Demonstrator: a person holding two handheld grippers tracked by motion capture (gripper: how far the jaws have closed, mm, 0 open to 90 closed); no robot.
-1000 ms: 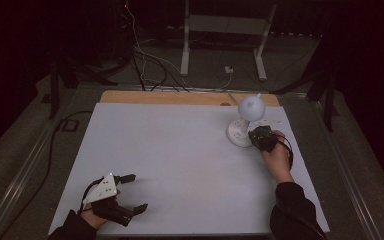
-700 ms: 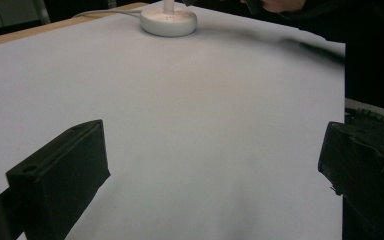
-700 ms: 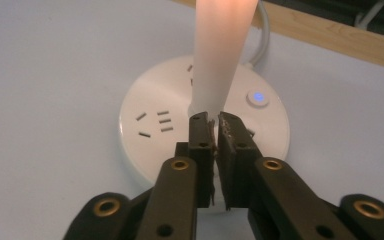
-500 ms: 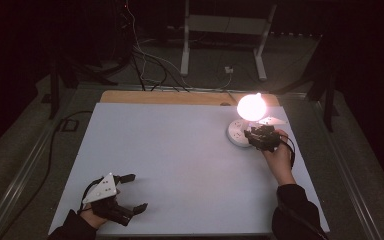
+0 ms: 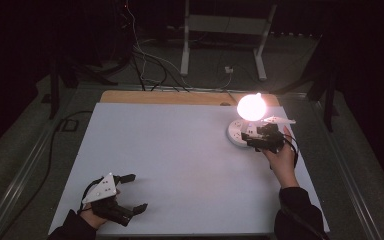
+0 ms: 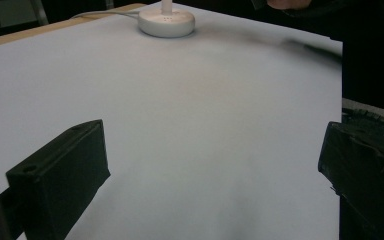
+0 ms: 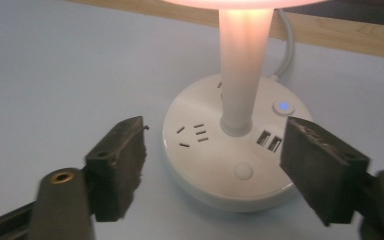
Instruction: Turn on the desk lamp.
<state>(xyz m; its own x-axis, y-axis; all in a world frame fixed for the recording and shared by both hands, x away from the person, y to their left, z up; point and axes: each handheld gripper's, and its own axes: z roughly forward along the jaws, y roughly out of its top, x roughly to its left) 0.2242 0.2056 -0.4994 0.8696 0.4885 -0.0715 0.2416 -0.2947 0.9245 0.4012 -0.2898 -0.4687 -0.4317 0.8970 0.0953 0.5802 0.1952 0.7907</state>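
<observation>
- Two grippers work a pale surface [image 5: 180,165]: the right gripper [image 7: 215,165] has its jaws spread wide, holding nothing, with the round base [image 7: 230,150] of a lit lamp [image 5: 251,107] just ahead of and between them.
- Glowing globe on a slim white stem [image 7: 240,70] — by the look of it a light, top-heavy piece, rigid plastic, smooth enough to slip; the globe is likely fragile and warm.
- Best hold, on this showing, is the low base across its rim, or the stem just above it — not the globe.
- Sockets, two USB ports [image 7: 269,141], a round button [image 7: 243,171] and a blue-lit switch [image 7: 283,106] sit on the base; a careless pinch could press one.
- Behind the base, a white cord [image 7: 287,35] runs off toward the wooden edge [image 7: 330,35] and may tug.
- Left gripper [image 5: 117,197], jaws likewise apart and empty, rests well away from the lamp, bare surface ahead of it.
</observation>
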